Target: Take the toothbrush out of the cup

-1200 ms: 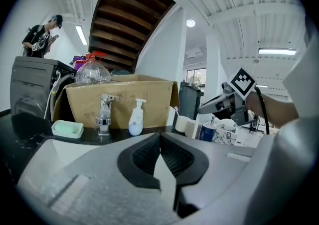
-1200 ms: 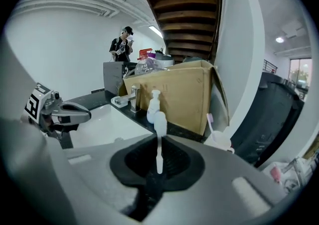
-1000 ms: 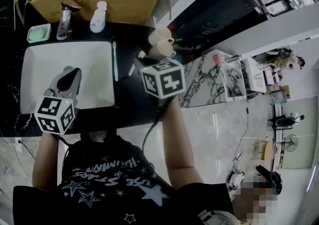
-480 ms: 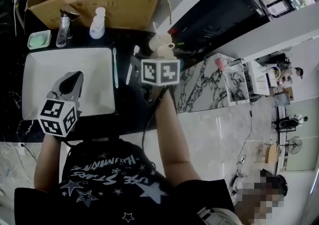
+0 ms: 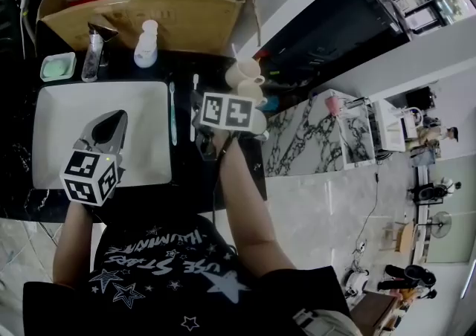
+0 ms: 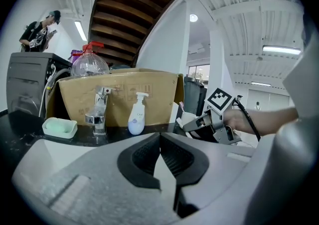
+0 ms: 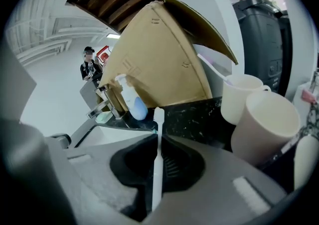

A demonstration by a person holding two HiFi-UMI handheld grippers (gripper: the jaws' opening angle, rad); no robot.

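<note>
Between the jaws of the right gripper (image 7: 158, 142) sits the white brush (image 7: 157, 119), clamped by its handle with the head pointing forward. That grip looks firm to me; the pads press on both sides.

Over the last second I have brought this hand down and across, away from the cups (image 7: 259, 119) and toward the sink (image 5: 52, 156), and rolled the wrist as it went. From the head view the brush now runs almost parallel to a green brush (image 5: 172, 115) that lies on the black counter (image 5: 186, 171) beside the sink rim. It is fully clear of both cups, which stand well to its right.

My left gripper (image 6: 160, 142) has hardly shifted. It hangs over the sink with its jaws closed together on nothing.

Farther back, another brush handle (image 7: 213, 68) sticks out of the rear cup, in front of the cardboard box (image 7: 159, 59).

So I judge the extraction itself done. What remains is setting the brush down, likely on the counter next to the green one. I cannot tell whether its tip already touches the surface.
</note>
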